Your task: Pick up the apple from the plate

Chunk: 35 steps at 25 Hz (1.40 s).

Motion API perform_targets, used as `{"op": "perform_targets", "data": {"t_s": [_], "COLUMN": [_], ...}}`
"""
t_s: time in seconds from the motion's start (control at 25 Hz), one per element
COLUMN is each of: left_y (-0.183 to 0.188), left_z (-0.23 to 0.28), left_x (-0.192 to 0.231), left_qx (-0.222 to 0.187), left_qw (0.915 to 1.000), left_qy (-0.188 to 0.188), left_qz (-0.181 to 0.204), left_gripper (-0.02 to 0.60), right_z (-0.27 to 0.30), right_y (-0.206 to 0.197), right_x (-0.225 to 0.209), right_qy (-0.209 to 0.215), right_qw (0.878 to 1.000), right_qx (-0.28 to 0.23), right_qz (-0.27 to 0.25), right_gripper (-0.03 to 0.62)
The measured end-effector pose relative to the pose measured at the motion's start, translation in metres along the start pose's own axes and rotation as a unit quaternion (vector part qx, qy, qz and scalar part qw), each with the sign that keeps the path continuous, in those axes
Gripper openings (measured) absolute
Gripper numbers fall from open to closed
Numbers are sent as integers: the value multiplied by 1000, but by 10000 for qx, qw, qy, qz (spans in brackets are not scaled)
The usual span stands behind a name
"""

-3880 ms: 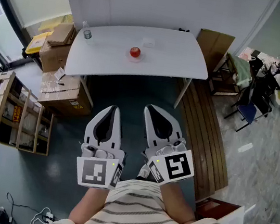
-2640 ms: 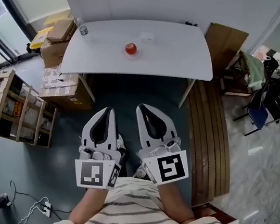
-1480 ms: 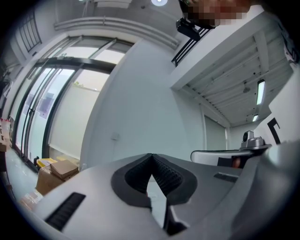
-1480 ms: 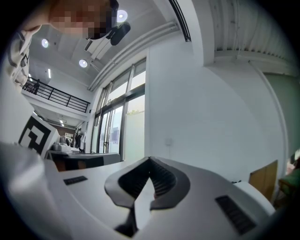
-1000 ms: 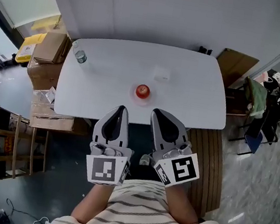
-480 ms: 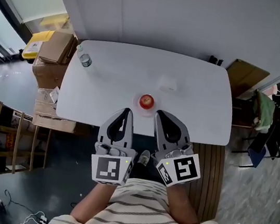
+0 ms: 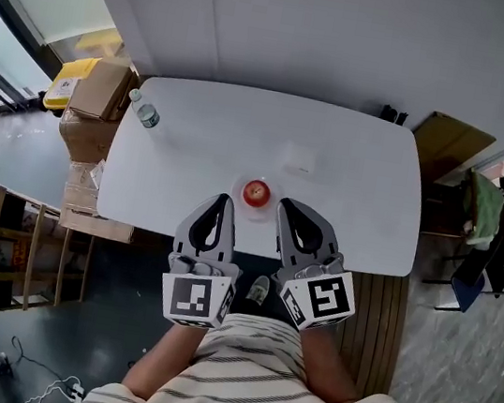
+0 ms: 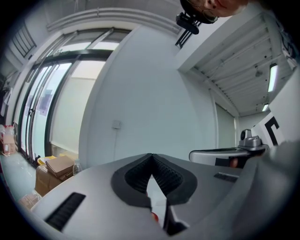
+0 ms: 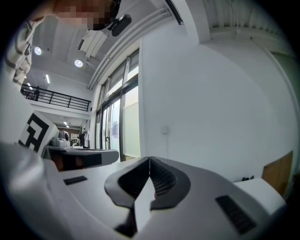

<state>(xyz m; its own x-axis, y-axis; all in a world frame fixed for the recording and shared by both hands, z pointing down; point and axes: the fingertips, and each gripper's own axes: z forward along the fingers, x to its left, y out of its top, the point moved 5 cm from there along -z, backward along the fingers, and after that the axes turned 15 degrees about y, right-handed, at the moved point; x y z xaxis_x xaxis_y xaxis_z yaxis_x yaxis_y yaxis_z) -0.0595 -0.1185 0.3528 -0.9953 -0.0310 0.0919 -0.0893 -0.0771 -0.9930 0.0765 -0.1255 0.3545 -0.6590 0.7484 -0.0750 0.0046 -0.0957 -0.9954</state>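
Your left gripper (image 7: 222, 199) and right gripper (image 7: 283, 203) — both closed, empty — hover at the table's (image 7: 353, 164) near edge, apple (image 7: 255, 193) on plate (image 7: 242, 188) between their tips.

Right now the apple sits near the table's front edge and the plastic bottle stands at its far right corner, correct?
No: the plastic bottle stands at the table's far left corner, as the head view shows. The apple does sit near the front edge.
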Motion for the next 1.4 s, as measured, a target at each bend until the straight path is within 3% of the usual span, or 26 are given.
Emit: {"op": "perform_targets", "data": {"t_s": [0.36,0.68,1.4], "left_y": [-17,-23,-46], "left_z": [12,37,55], "left_x": [-13,1,19], "left_qx": [104,224,572], "left_qw": [9997,9993,9977], "left_qy": [75,-62,-143], "left_qz": [213,283,347], "left_gripper": [5,5,5], "right_z": [12,37,73], "right_y": [-45,-81,-194], "right_x": [-19,-34,-63], "right_qy": [403,272,270], "right_qw": [9980,9957,9827], "right_qx": [428,811,1653], "right_qz": [247,360,789], "right_gripper": [14,15,197]}}
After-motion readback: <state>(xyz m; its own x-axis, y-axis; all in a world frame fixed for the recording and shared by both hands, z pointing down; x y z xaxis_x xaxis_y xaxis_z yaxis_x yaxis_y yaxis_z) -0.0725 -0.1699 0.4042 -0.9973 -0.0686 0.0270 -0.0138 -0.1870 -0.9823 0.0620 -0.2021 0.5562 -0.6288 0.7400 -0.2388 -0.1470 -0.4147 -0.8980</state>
